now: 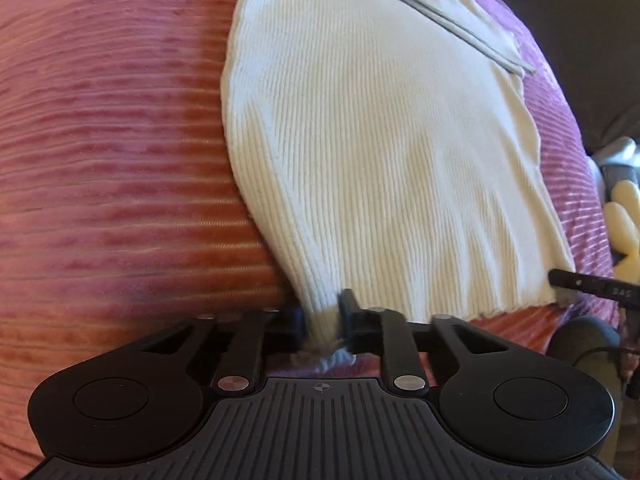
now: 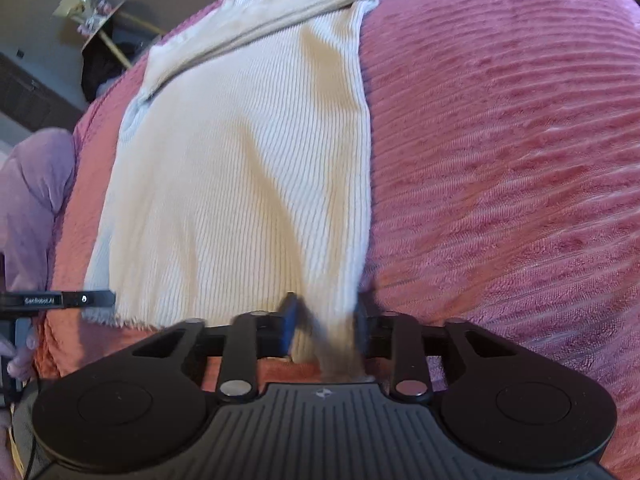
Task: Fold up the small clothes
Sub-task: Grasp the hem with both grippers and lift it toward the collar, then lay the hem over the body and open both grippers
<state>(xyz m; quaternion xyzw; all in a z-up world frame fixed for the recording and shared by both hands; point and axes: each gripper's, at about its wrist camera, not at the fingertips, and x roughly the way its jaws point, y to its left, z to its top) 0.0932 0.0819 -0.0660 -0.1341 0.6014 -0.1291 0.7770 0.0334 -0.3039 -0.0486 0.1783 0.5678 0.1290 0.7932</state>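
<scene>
A white ribbed knit top point(image 1: 380, 152) point(image 2: 248, 184) lies flat on a pink ribbed blanket point(image 1: 112, 160) point(image 2: 500, 160), with a sleeve folded across its far end point(image 2: 272, 12). My left gripper point(image 1: 323, 320) is shut on the near left corner of the hem, and the cloth bunches between its pads. My right gripper point(image 2: 326, 324) is shut on the near right corner, which is pinched and blurred between the pads. Each view shows a black finger of the other gripper at the opposite hem corner: the right one point(image 1: 580, 282), the left one point(image 2: 60, 300).
The blanket slopes away at its edges. A pale yellow soft thing point(image 1: 622, 216) lies past the blanket's right edge. A person's lilac sleeve point(image 2: 36, 200) is at the left. Beyond the bed stand dark furniture and an open cardboard box point(image 2: 92, 8).
</scene>
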